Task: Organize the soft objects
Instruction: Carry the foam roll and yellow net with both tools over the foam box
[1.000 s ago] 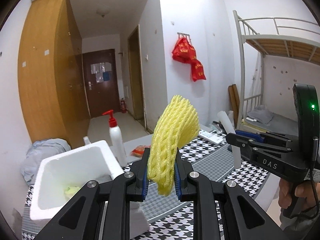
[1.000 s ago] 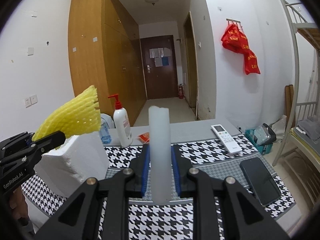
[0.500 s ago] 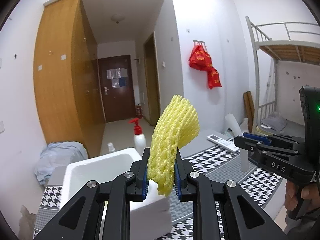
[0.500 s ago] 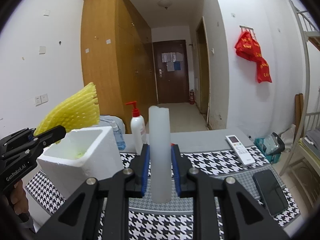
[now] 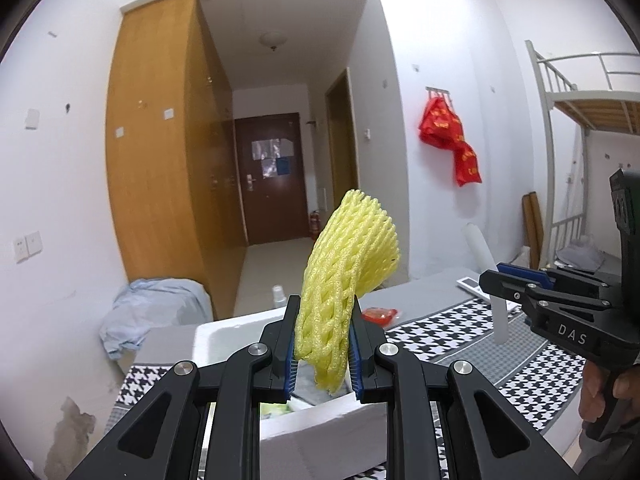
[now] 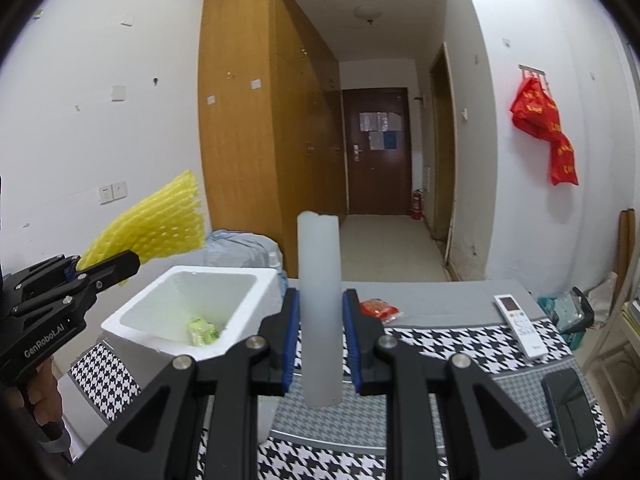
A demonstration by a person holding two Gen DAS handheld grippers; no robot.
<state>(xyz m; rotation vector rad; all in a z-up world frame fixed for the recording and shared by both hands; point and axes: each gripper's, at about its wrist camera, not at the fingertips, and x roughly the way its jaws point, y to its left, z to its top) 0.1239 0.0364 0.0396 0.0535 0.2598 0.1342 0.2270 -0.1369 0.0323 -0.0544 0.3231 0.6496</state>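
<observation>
My left gripper [image 5: 323, 346] is shut on a yellow foam net sleeve [image 5: 346, 276], held up over the near rim of a white foam box [image 5: 320, 428]. In the right wrist view the same sleeve [image 6: 150, 226] sticks out of the left gripper [image 6: 108, 270] just left of the box [image 6: 168, 312]. My right gripper [image 6: 320, 342] is shut on an upright white foam tube [image 6: 319, 304], above the table to the right of the box. The tube [image 5: 486, 272] and right gripper [image 5: 516, 280] also show in the left wrist view. A small green item [image 6: 202, 330] lies inside the box.
The table has a black-and-white houndstooth cloth [image 6: 460, 344]. On it lie a red packet [image 6: 378, 309], a white remote [image 6: 520, 324] and a black phone [image 6: 570, 410]. A light blue bundle [image 5: 152, 312] sits beyond the table's left end. A bunk bed [image 5: 580, 128] stands at right.
Both grippers have moved left toward the foam box; the left one now holds the yellow sleeve over the box's near rim. The pump bottle has left both views. Both grips are unchanged.
</observation>
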